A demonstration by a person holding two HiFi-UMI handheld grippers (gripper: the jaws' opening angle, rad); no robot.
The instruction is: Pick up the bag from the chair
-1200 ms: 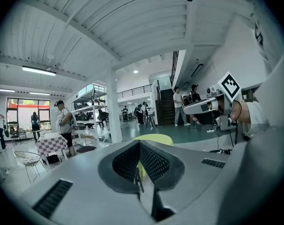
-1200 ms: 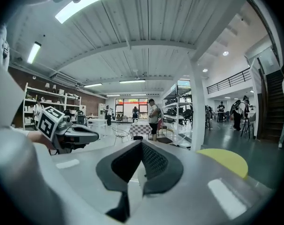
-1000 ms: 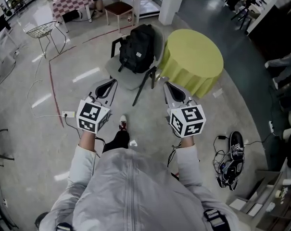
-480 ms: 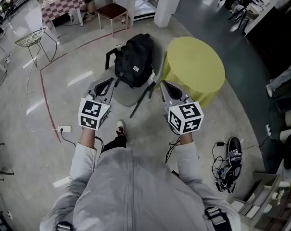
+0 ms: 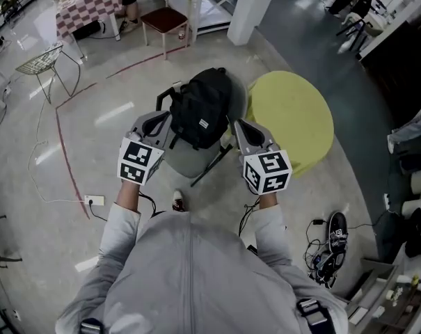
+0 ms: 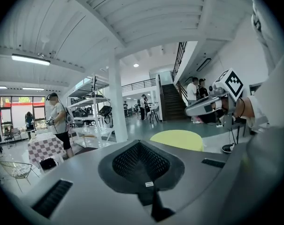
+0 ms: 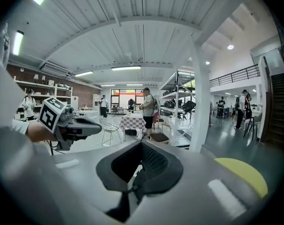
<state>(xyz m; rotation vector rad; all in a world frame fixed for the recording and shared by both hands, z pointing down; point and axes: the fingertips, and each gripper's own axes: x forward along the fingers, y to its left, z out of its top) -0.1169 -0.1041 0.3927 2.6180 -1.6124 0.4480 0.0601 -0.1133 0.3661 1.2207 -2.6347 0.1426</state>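
Stepped closer: my left gripper (image 5: 156, 122) and right gripper (image 5: 240, 129) now flank bag (image 5: 201, 110) on chair (image 5: 188, 161). Both jaws together, empty; grab comes next.

A black backpack-style bag (image 5: 201, 110) stands upright on the seat of a grey chair (image 5: 189, 160), leaning back against the backrest. Its front bulges with pockets and bears a small white label (image 5: 204, 124). The chair has dark armrests and thin dark legs.
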